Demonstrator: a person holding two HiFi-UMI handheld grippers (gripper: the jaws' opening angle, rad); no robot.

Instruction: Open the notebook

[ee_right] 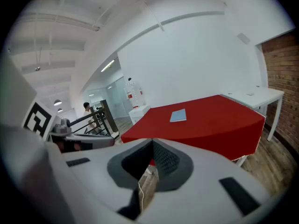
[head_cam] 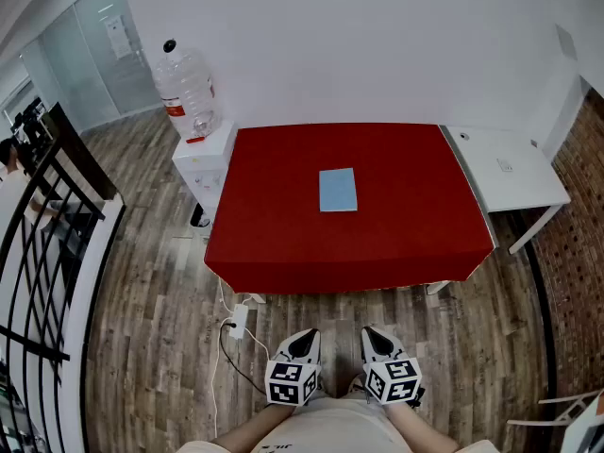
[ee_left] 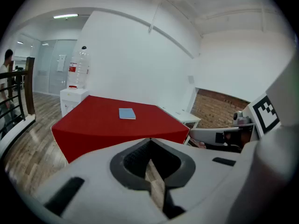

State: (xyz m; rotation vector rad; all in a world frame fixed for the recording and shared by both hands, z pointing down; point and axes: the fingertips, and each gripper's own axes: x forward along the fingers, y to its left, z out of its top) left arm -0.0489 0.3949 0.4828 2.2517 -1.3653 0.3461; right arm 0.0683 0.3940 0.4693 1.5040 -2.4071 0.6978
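A closed light-blue notebook lies flat near the middle of the red-clothed table. It also shows far off in the left gripper view as the notebook and in the right gripper view as the notebook. Both grippers are held low, close to the person's body and well short of the table's front edge. My left gripper is shut with nothing in it, its jaws meeting at the tip. My right gripper is likewise shut and empty. A stretch of wooden floor separates both from the table.
A white water dispenser with a large bottle stands at the table's left. A white side table adjoins the right side, with a brick wall beyond. A black railing runs along the left. A power adapter and cable lie on the floor.
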